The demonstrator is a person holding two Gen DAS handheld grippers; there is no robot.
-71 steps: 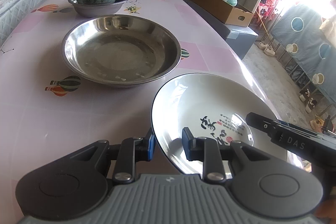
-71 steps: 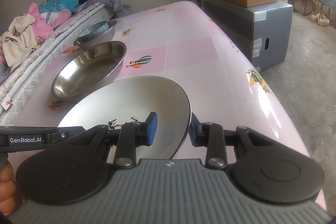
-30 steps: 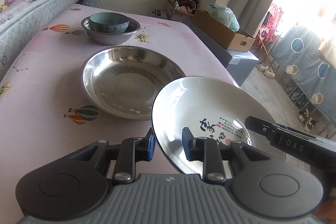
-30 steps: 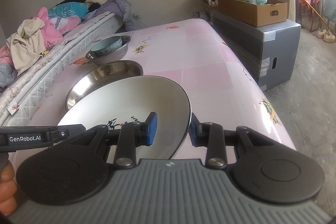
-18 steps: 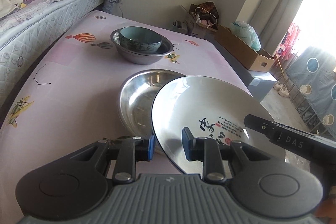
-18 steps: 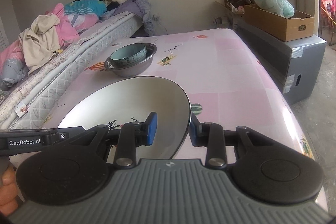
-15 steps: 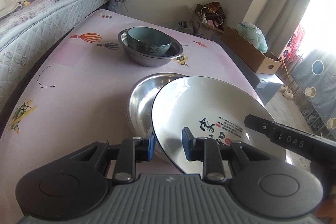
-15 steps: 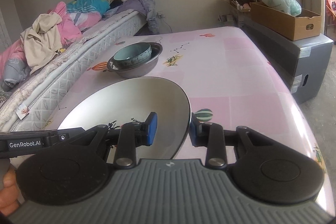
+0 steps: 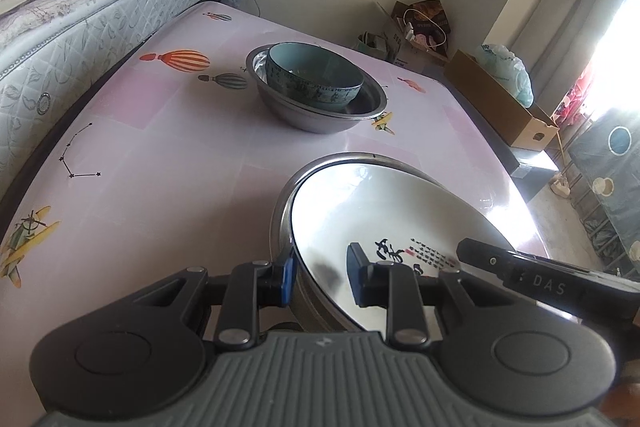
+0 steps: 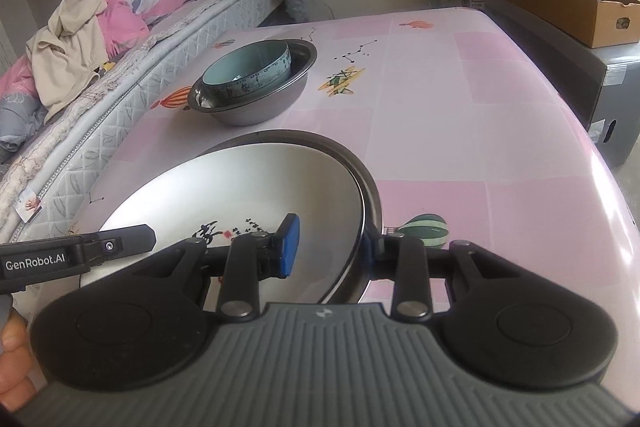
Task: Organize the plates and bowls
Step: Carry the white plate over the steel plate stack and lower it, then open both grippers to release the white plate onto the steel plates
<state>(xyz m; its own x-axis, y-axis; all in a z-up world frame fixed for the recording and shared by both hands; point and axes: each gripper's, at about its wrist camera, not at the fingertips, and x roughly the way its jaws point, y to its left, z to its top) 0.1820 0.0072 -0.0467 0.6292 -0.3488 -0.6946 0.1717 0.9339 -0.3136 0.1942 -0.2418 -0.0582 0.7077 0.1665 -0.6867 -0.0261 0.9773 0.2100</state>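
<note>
A white plate with black calligraphy (image 9: pixel 376 211) (image 10: pixel 248 195) lies inside the wide steel basin (image 9: pixel 282 215) (image 10: pixel 370 183) on the pink table. My left gripper (image 9: pixel 320 273) straddles the plate's near rim, jaws slightly apart, one finger in the plate and one outside the basin. My right gripper (image 10: pixel 330 247) straddles the opposite rim the same way, jaws parted. A teal bowl (image 9: pixel 314 79) (image 10: pixel 246 75) sits in a smaller steel bowl (image 9: pixel 320 115) (image 10: pixel 256 107) farther back.
A mattress (image 9: pixel 72 23) (image 10: pixel 132 75) piled with clothes runs along the table's left side. A cardboard box (image 9: pixel 500 99) (image 10: pixel 564 7) on a grey cabinet stands beyond the table's right edge. The tabletop (image 9: pixel 160 167) is pink with balloon prints.
Both grippers carried the plate forward and lowered it into the wide steel basin. Both grippers' jaws have widened slightly around the rims.
</note>
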